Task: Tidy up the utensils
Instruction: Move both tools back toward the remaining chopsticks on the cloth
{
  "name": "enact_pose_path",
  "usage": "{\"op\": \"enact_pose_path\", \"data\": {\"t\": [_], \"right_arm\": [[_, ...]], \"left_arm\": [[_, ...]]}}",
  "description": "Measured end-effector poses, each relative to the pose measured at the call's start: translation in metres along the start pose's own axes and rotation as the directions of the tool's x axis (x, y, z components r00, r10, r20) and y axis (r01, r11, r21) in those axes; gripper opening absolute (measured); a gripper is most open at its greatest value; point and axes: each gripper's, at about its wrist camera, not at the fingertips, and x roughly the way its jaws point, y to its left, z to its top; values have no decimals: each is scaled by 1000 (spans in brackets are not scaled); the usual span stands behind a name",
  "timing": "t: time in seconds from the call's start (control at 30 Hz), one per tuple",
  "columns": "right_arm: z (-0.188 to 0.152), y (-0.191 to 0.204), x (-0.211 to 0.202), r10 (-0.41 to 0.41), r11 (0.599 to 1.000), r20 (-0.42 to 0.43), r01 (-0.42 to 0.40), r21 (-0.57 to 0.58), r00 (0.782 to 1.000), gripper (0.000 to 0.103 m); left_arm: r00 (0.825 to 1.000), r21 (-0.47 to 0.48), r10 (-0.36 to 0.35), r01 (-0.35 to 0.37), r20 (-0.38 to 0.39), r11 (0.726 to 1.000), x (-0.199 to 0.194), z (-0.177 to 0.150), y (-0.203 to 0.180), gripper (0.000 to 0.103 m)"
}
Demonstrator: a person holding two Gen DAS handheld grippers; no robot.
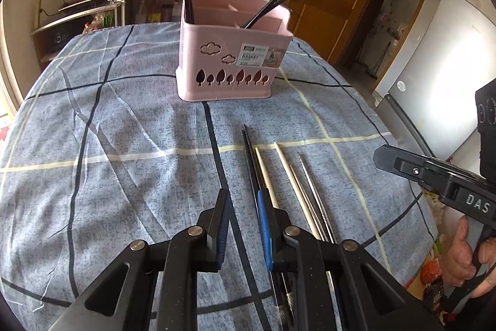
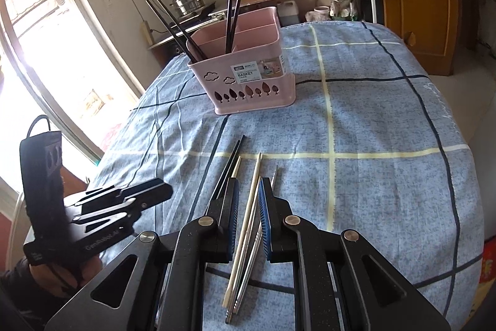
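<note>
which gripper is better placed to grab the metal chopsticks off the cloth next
Right, probably. The right gripper hovers with the metal chopsticks between its parted fingers. The left gripper sits over bare cloth beside the black chopsticks, farther from them.

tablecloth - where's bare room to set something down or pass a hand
Free: the wide tablecloth stretch right of the pink basket, out to the table's edge, and the cloth left of the basket in the left wrist view. Crowded: the near middle, where black chopsticks, wooden chopsticks and metal chopsticks lie under both grippers.
</note>
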Motion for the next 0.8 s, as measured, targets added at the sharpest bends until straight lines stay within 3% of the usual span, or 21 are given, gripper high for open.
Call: {"op": "enact_pose_path", "data": {"t": [0.43, 0.8], "right_arm": [[1, -2, 14, -12, 1000, -42, 12, 8, 999, 14], [2, -7, 19, -6, 1000, -55, 7, 15, 998, 14]], "left_arm": [[996, -6, -4, 3, -84, 1000, 53, 0, 3, 18], [996, 61, 52, -47, -71, 997, 63, 1, -10, 30]]}}
